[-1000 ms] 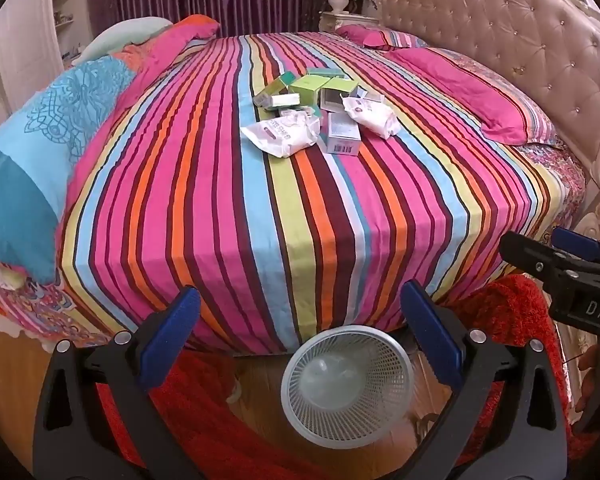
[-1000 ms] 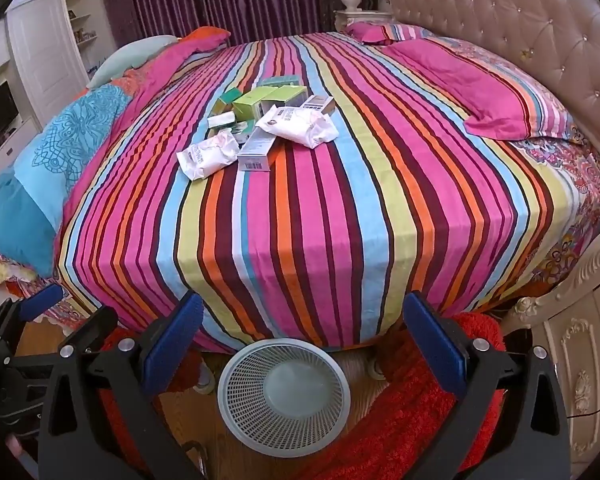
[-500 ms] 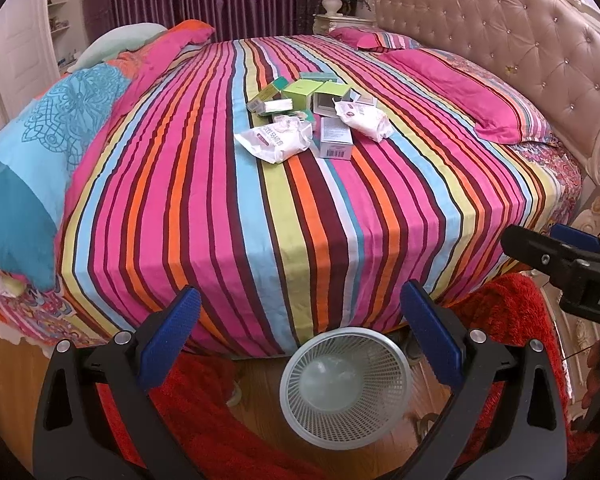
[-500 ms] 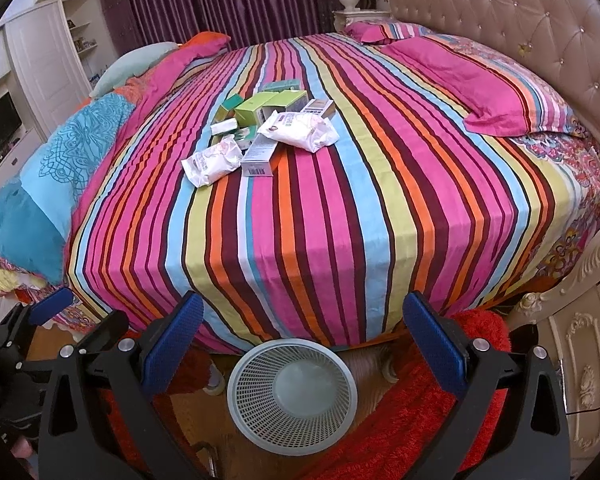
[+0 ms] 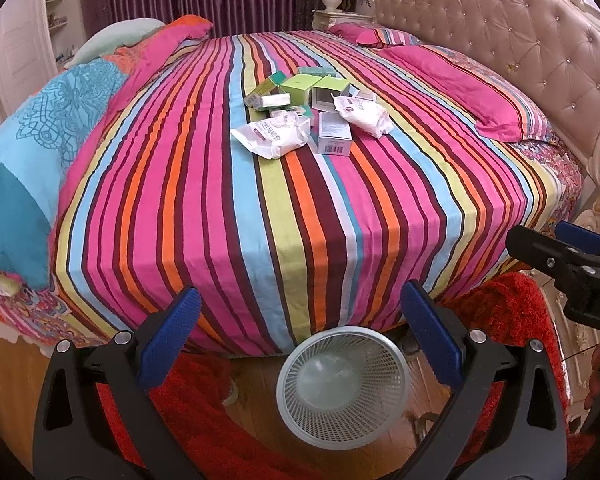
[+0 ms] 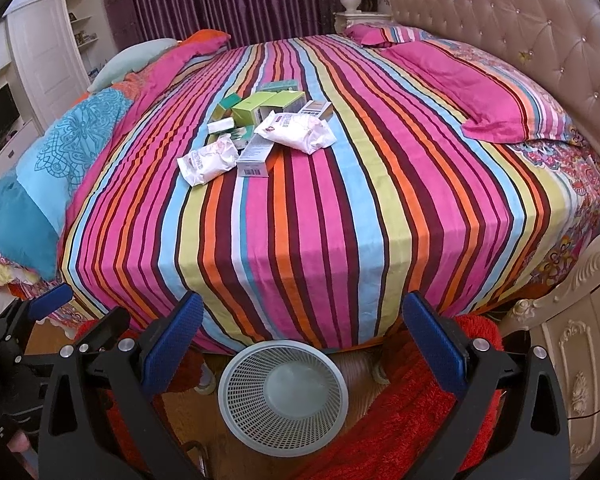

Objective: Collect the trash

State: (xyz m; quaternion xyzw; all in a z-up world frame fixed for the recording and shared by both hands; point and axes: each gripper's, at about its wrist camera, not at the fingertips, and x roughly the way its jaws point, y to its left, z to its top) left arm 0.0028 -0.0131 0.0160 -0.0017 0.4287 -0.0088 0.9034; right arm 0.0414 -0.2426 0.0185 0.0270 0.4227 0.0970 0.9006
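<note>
A pile of trash lies on the striped bed [image 5: 260, 208]: white crumpled wrappers [image 5: 274, 138], green boxes [image 5: 300, 88] and a white barcode box [image 5: 334, 136]. The same pile shows in the right wrist view, with a wrapper [image 6: 208, 160] and a barcode box [image 6: 256, 158]. A white mesh basket [image 5: 342, 372] stands empty on the floor at the bed's foot, also in the right wrist view [image 6: 282, 392]. My left gripper [image 5: 300, 328] is open and empty above the basket. My right gripper [image 6: 300, 328] is open and empty too, far from the pile.
Pink pillows [image 5: 456, 84] lie by the tufted headboard [image 5: 500, 28] on the right. A blue and pink duvet [image 5: 48, 128] is bunched on the left. A red rug [image 6: 420, 420] covers the wooden floor. White cabinets [image 6: 40, 52] stand at far left.
Both grippers have risen and drawn back slightly, so the bed and trash pile sit a little lower and farther in view. Nothing was grasped.
</note>
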